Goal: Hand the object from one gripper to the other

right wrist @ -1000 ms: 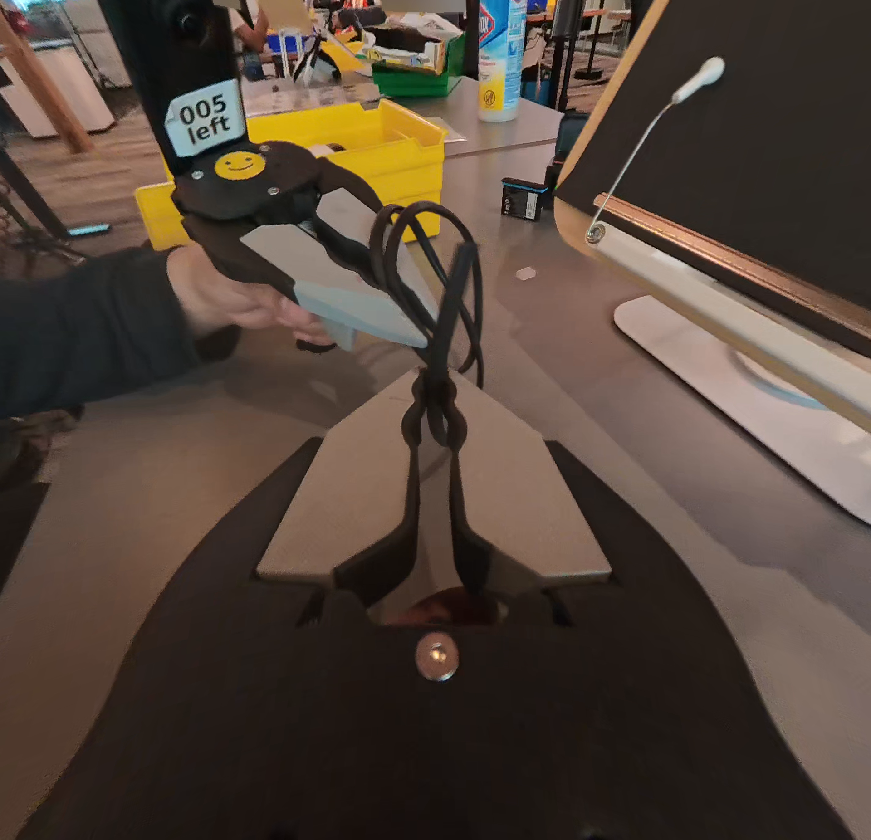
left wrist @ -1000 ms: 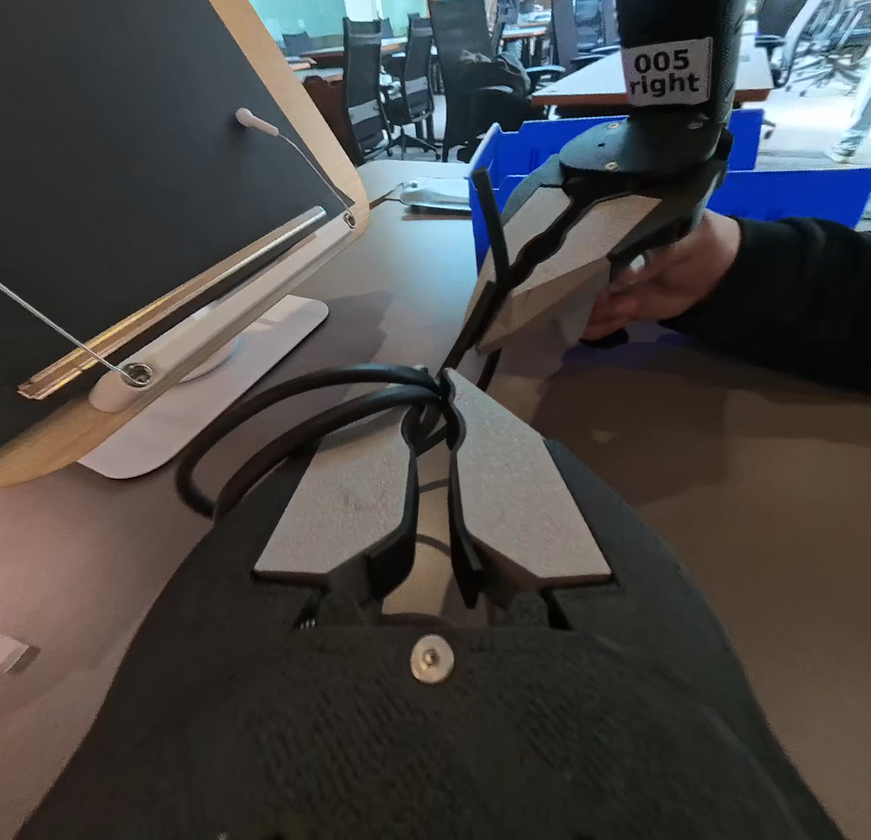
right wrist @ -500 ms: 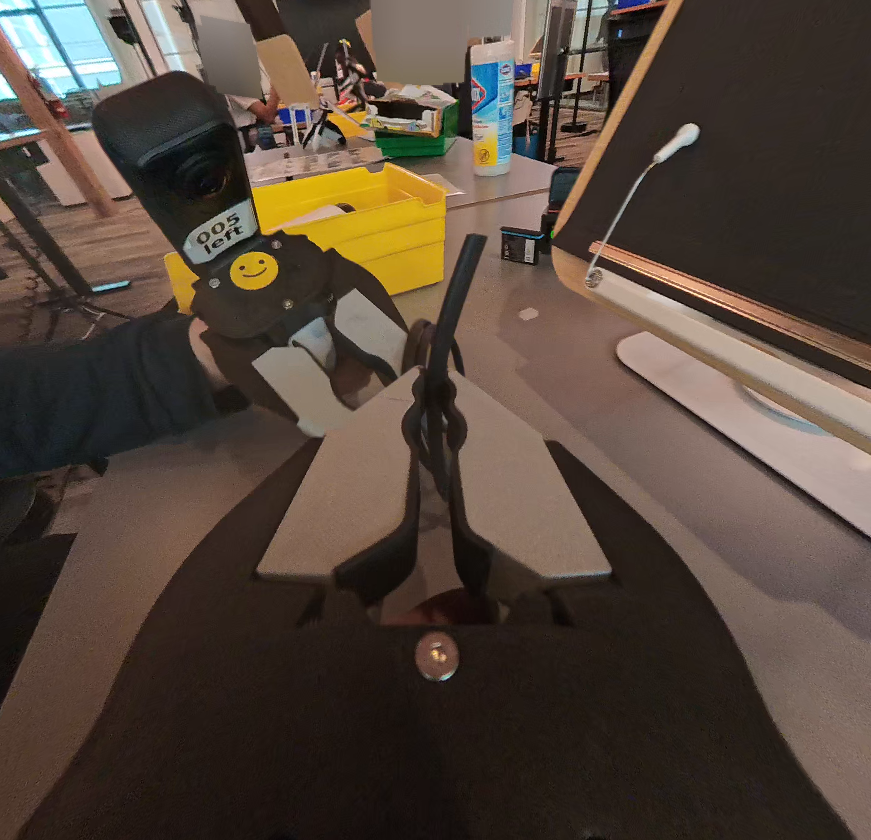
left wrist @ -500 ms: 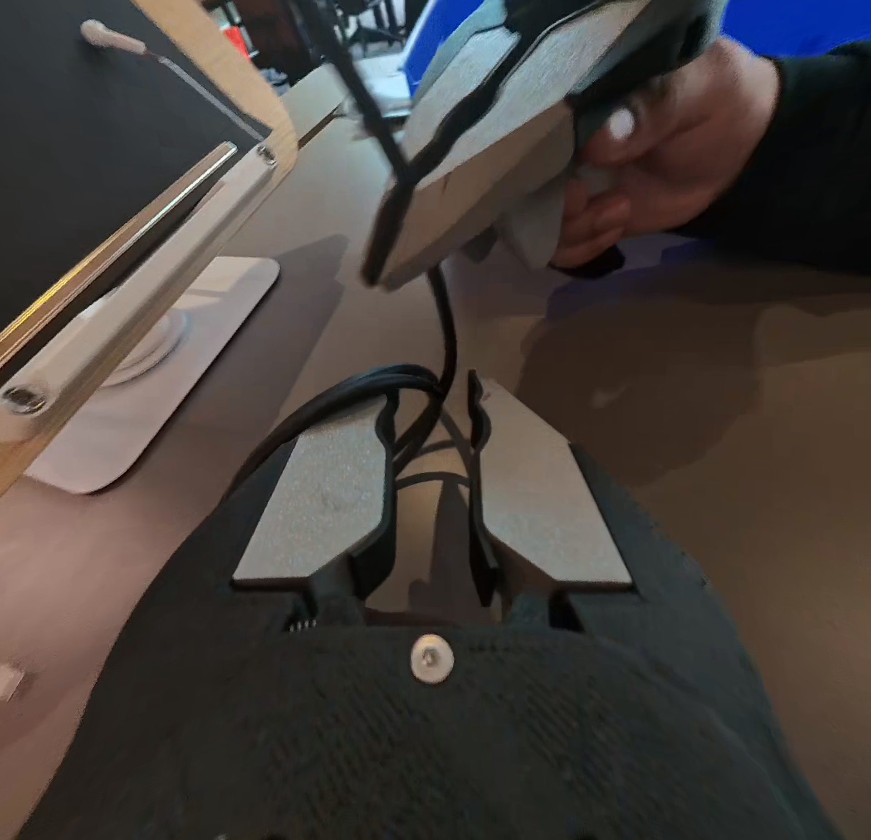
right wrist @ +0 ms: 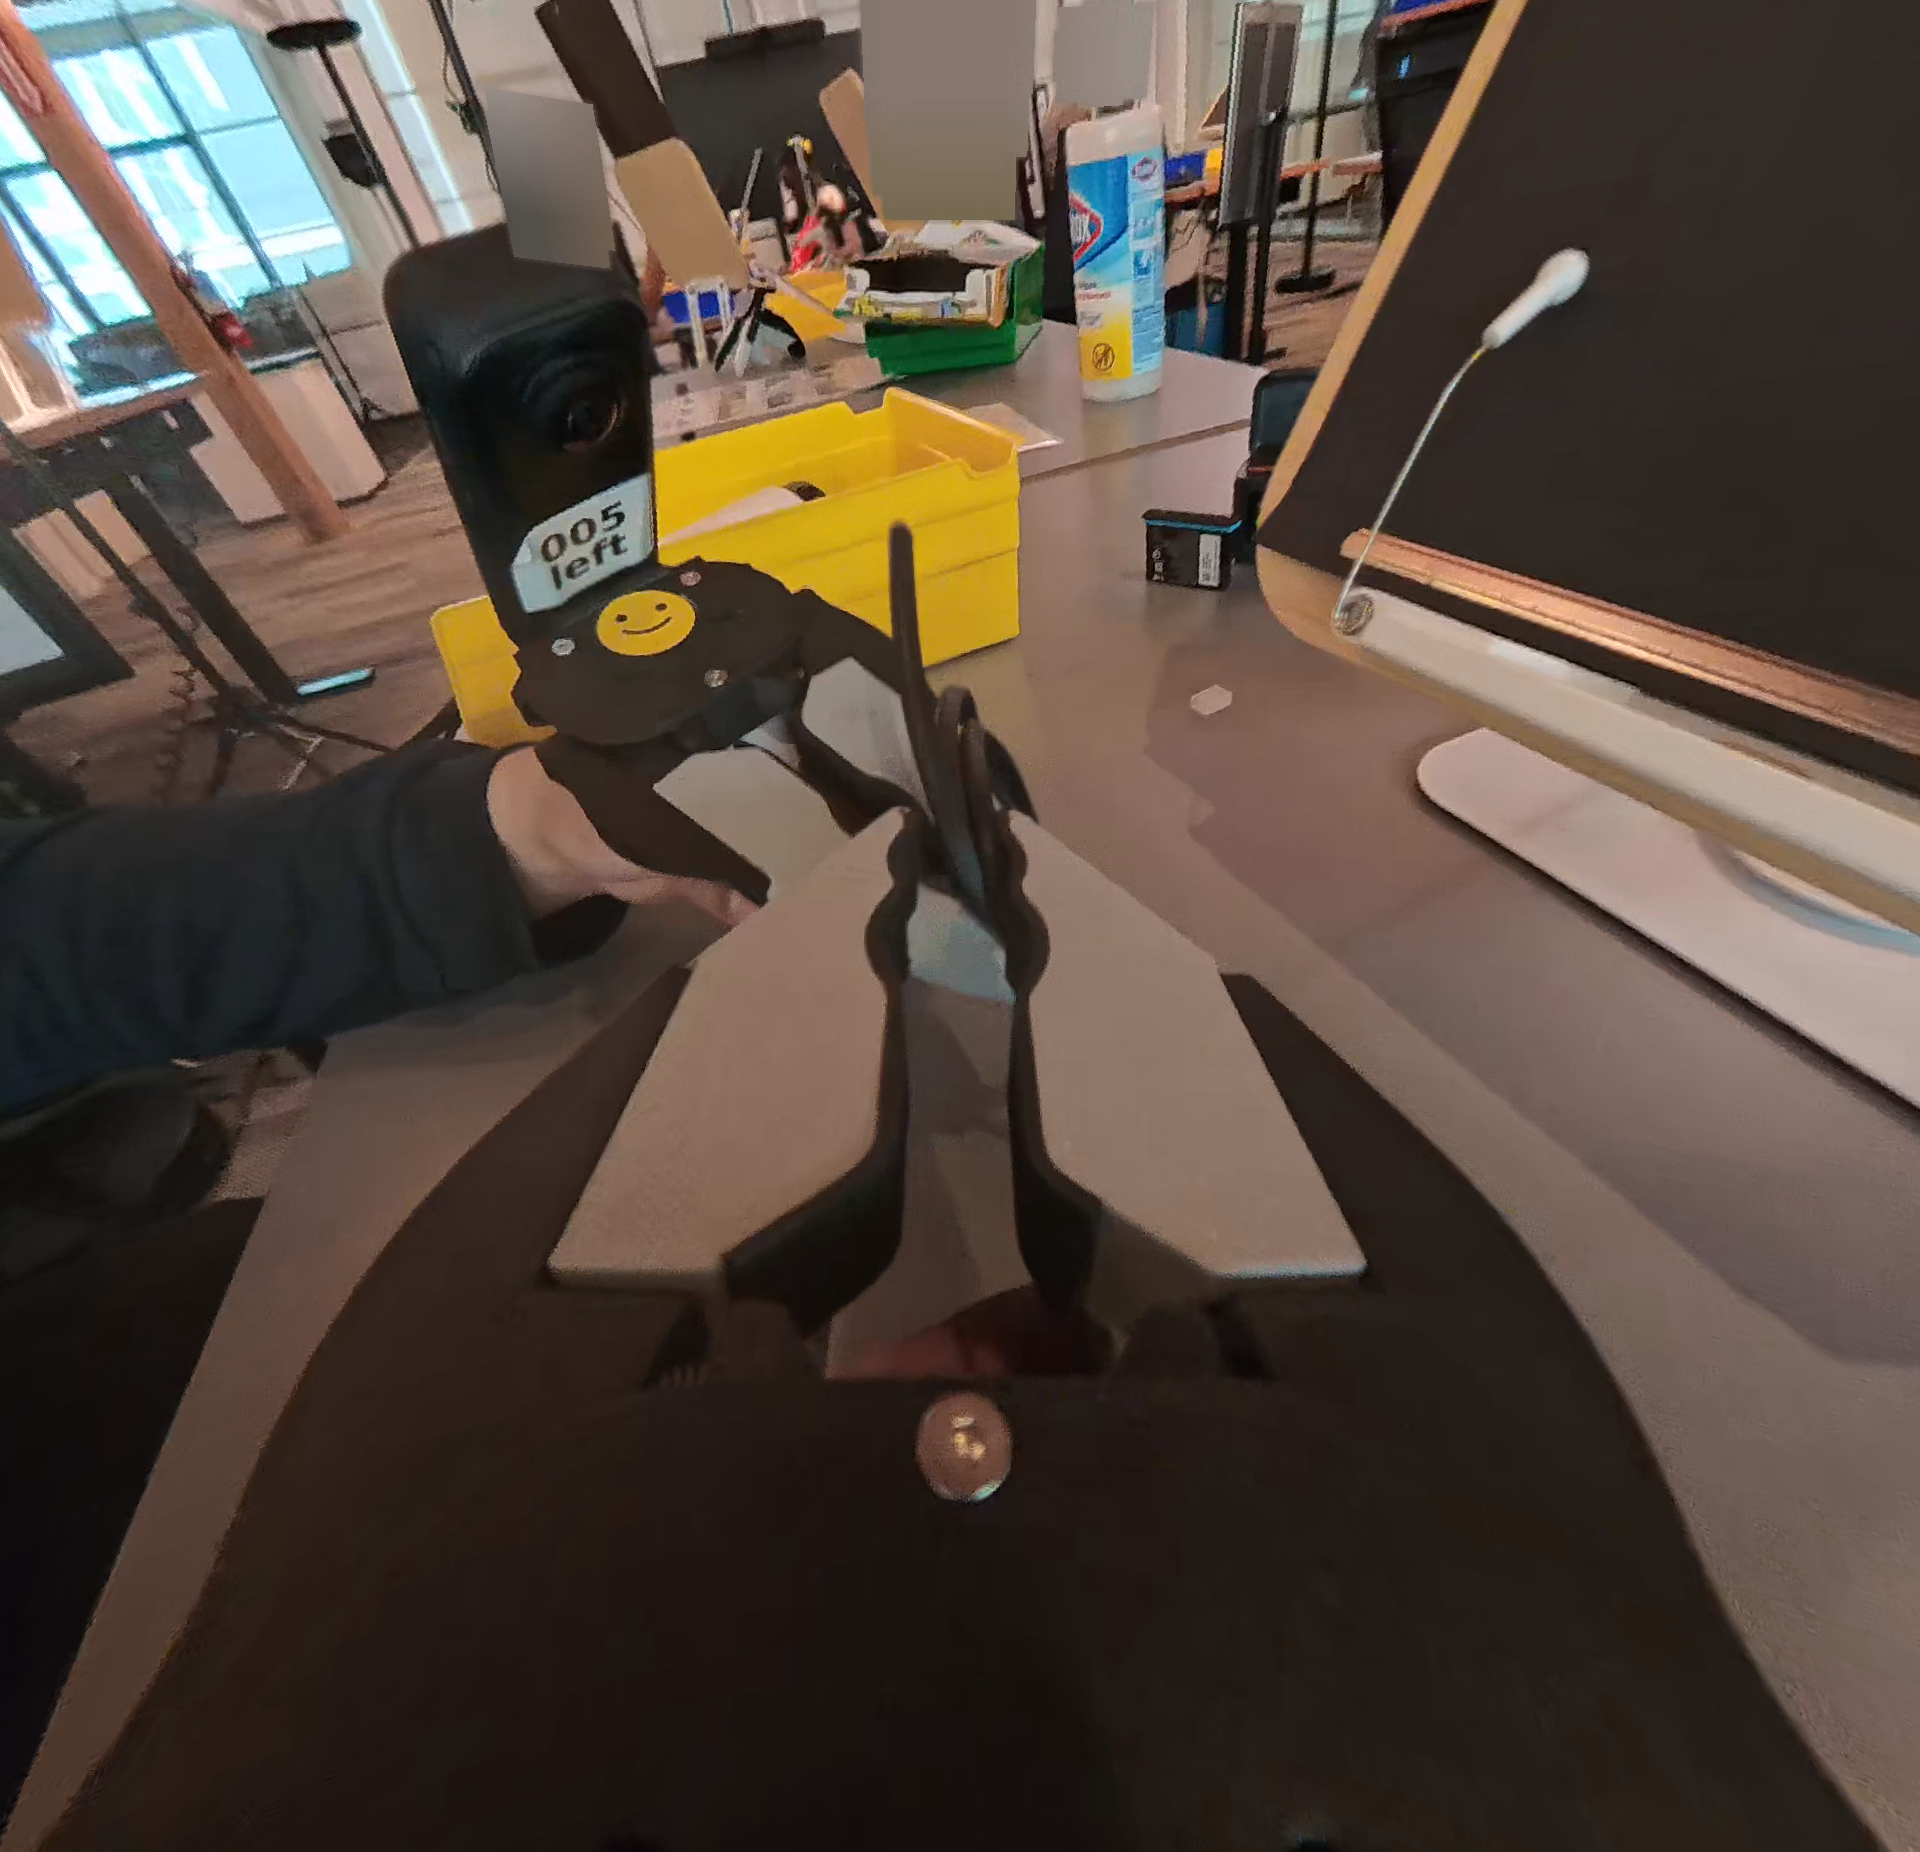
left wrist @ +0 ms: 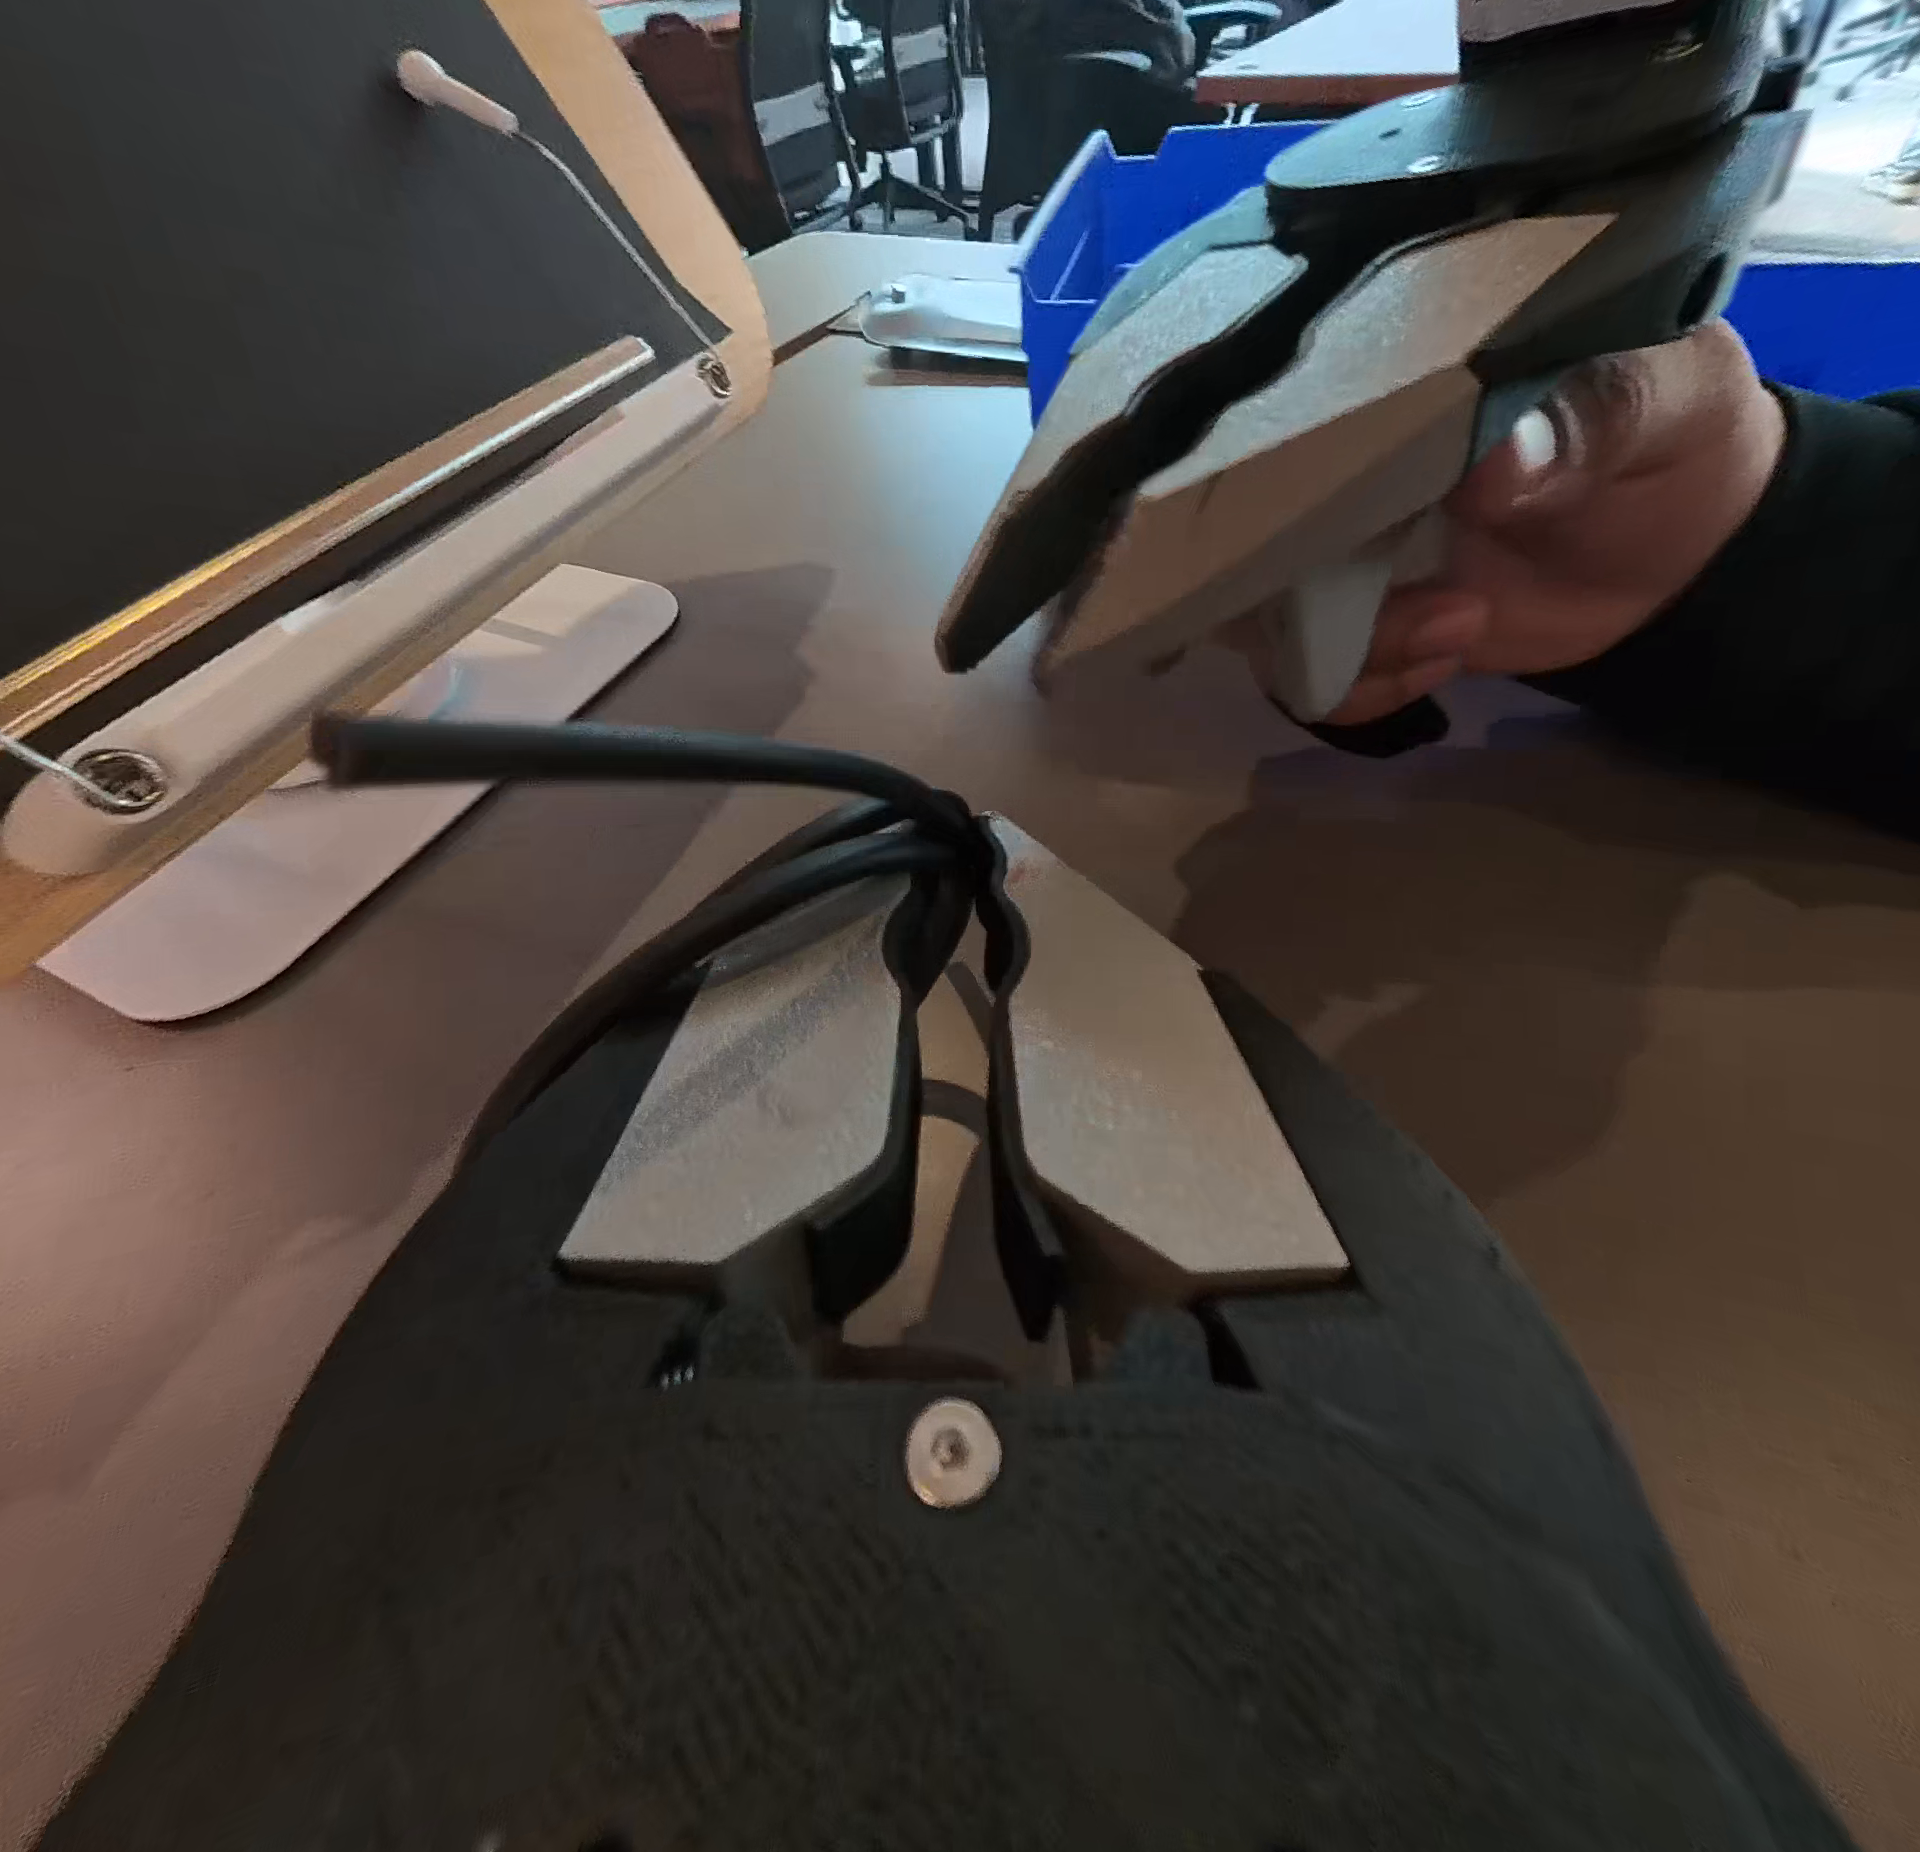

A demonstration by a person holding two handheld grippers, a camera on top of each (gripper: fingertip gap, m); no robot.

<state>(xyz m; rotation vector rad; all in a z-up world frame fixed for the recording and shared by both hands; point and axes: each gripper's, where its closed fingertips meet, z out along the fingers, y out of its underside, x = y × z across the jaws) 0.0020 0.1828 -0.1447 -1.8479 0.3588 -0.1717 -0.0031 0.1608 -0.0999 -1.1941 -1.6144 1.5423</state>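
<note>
Left claw [left wrist: 961, 867]: my two grey, black-edged fingers were pinched together on the bundled black rubber-coated cable [left wrist: 727, 774], clamped at the tips.
Cable: its loops bunched between my left fingertips, and one loose end stuck out to the left, above the brown desk [left wrist: 1558, 1127] and clear of it. In the right wrist view the same cable [right wrist: 940, 732] rose upright just past my right fingertips.
Right claw [right wrist: 961, 898]: its fingers stood slightly apart with nothing between them; seen from the left wrist view it [left wrist: 1003, 649] hung tilted downward above the desk, near the cable but not touching it.
Hands: my right hand [left wrist: 1579, 555], in a dark sleeve, was wrapped around that claw's handle.
Surroundings: a black board in a pale wooden frame on a white stand [left wrist: 343, 296] sat to my left; a blue plastic bin [left wrist: 1122, 233] lay behind the right claw; a yellow plastic bin [right wrist: 852, 514] sat behind the left claw.
</note>
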